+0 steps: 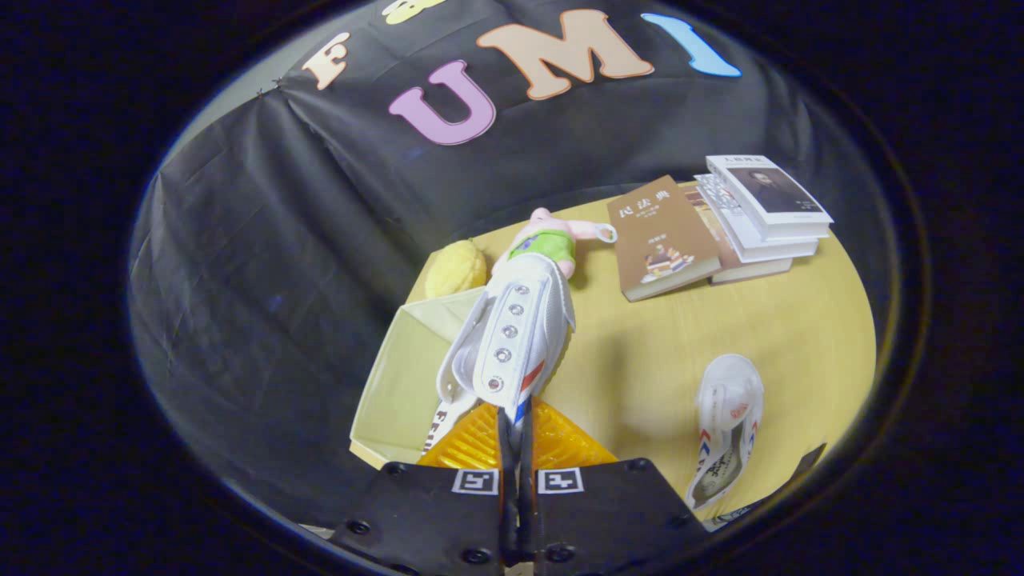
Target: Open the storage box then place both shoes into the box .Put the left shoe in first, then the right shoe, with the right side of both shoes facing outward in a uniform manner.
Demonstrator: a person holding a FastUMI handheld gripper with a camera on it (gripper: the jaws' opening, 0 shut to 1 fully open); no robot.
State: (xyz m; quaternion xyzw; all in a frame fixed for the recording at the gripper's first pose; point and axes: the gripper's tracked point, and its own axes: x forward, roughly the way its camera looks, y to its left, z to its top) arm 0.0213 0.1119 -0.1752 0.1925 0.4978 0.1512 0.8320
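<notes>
My gripper (516,428) is shut on a white shoe (512,336), both fingers pinching its upper edge by the red and blue stripe. The shoe hangs lifted, its row of metal eyelets facing me, above the right rim of the open pale-yellow storage box (400,376). The box sits at the table's left end, just ahead and left of the fingers, and its inside looks bare. A second white shoe (726,424) lies on the wooden table (656,344) to the right of the fingers, its opening toward me.
A pink plush toy in a green shirt (552,240) and a yellow round object (454,270) lie beyond the box. A brown book (660,238) leans by a stack of books (764,212) at the table's far right.
</notes>
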